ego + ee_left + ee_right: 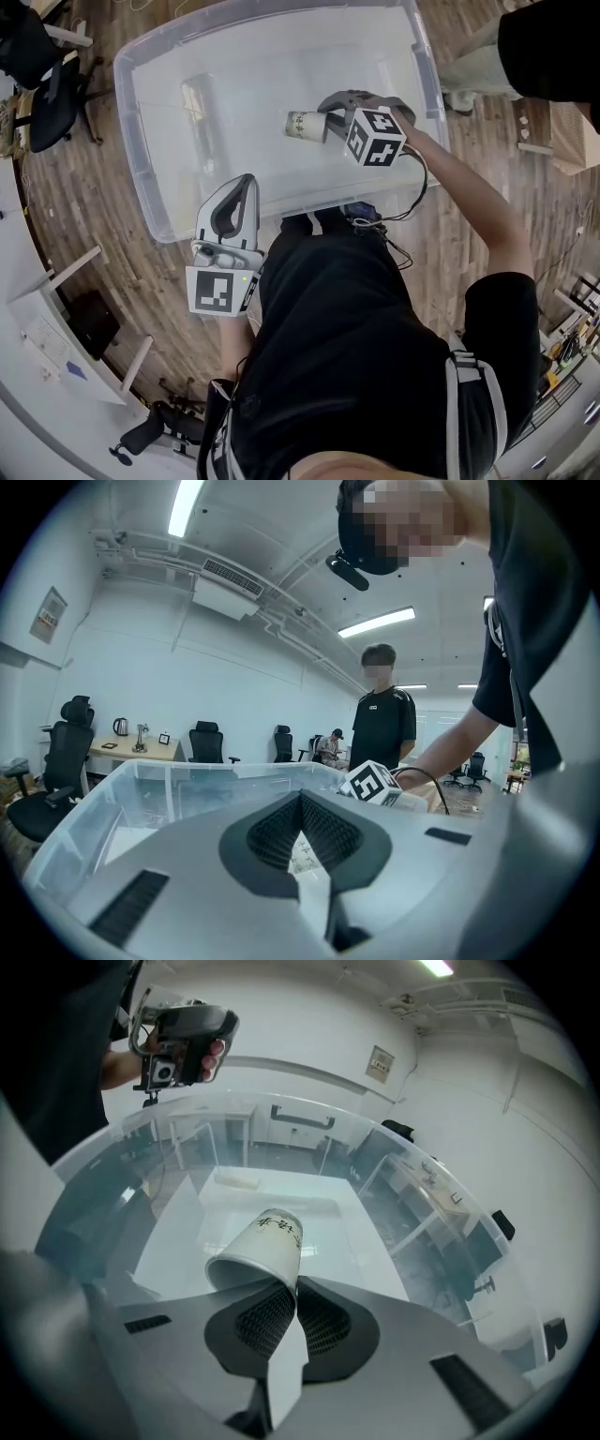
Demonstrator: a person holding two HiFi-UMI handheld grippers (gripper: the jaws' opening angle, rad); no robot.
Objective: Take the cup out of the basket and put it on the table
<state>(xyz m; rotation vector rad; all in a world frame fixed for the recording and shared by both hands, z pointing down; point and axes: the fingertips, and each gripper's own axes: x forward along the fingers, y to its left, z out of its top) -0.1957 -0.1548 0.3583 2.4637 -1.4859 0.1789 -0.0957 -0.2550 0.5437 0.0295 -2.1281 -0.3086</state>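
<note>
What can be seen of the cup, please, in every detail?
The cup is white, looks like paper, tapered, with dark print near its base. It is held tilted sideways, base pointing away from the right gripper, whose shut jaws pinch its rim wall. It hangs inside the clear basket, apparently off the floor; nothing else touches it.

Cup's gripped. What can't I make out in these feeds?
- Print on cup: too small in every view.
- Cup rim, head view: hidden by right gripper.
- Pale object in bin, right gripper view: too faint to identify.
- Table: no view clearly shows one.
</note>
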